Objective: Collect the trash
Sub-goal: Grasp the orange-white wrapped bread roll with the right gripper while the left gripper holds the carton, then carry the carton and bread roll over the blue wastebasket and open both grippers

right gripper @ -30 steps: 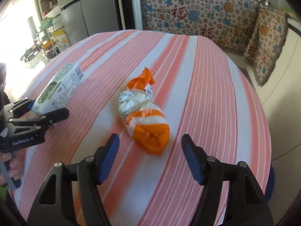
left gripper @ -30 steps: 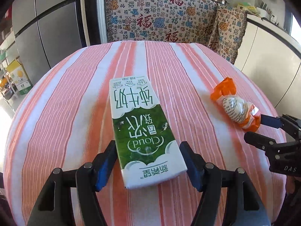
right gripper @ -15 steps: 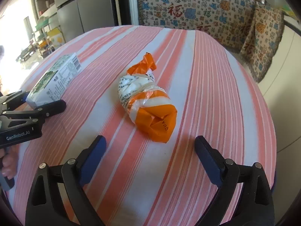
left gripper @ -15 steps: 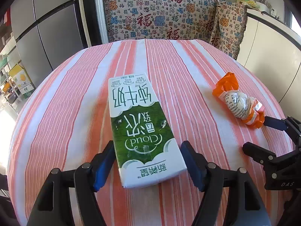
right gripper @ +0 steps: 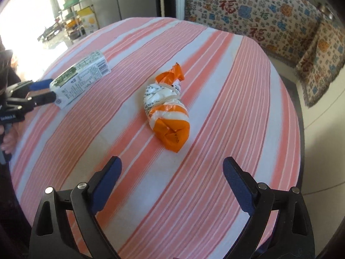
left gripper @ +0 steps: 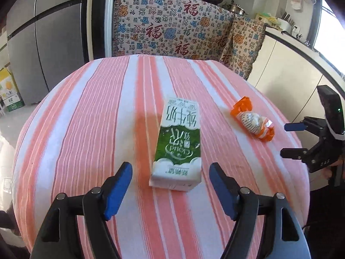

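Carton (left gripper: 177,144) and wrapper (left gripper: 253,119) lie apart on tablecloth (left gripper: 97,118).

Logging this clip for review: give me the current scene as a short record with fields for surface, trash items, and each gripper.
surface: round table with pink-and-white striped cloth
trash 1: green-and-white milk carton, lying flat
trash 2: orange-and-white crumpled wrapper, lying apart from the carton
left gripper: open, just short of the carton's near end, holding nothing
right gripper: open, short of the wrapper, holding nothing

Your desk (left gripper: 97,129) in pink-and-white stripes, green-and-white milk carton (left gripper: 179,142), orange-and-white wrapper (right gripper: 167,116), blue-padded black fingers (left gripper: 117,190), patterned cloth (left gripper: 172,30) behind.
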Action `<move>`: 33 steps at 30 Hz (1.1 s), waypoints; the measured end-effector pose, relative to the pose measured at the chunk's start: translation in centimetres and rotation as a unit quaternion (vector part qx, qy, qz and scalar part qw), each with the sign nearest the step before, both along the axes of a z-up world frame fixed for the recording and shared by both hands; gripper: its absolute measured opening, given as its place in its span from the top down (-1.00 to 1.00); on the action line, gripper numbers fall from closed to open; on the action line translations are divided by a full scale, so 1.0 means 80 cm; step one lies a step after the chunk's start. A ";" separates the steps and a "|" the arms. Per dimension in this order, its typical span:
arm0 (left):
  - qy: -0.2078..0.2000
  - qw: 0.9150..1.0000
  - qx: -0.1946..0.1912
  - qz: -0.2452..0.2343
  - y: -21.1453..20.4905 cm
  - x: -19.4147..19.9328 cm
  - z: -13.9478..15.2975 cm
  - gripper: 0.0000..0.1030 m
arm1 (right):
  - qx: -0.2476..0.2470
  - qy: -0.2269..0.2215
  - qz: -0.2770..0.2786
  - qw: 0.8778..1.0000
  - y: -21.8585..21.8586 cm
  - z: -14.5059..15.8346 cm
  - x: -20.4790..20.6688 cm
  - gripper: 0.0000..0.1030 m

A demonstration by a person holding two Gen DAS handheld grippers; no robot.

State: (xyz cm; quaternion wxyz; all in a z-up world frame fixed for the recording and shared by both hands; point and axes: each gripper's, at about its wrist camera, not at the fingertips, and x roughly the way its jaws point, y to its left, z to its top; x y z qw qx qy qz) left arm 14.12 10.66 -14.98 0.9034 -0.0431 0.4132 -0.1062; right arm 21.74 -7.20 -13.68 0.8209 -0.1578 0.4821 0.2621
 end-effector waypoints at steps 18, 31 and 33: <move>0.082 0.985 0.122 -0.094 -0.052 0.097 -0.014 -0.11 | -0.038 0.094 0.001 0.995 0.065 -0.010 0.085 -0.53; 0.051 0.992 0.048 -0.104 -0.100 0.066 0.020 0.07 | 0.073 0.075 -0.079 0.991 -0.029 0.047 0.024 0.07; 0.044 0.992 0.041 -0.112 -0.122 0.056 0.024 0.07 | 0.097 0.069 -0.100 0.988 -0.058 0.053 0.007 0.07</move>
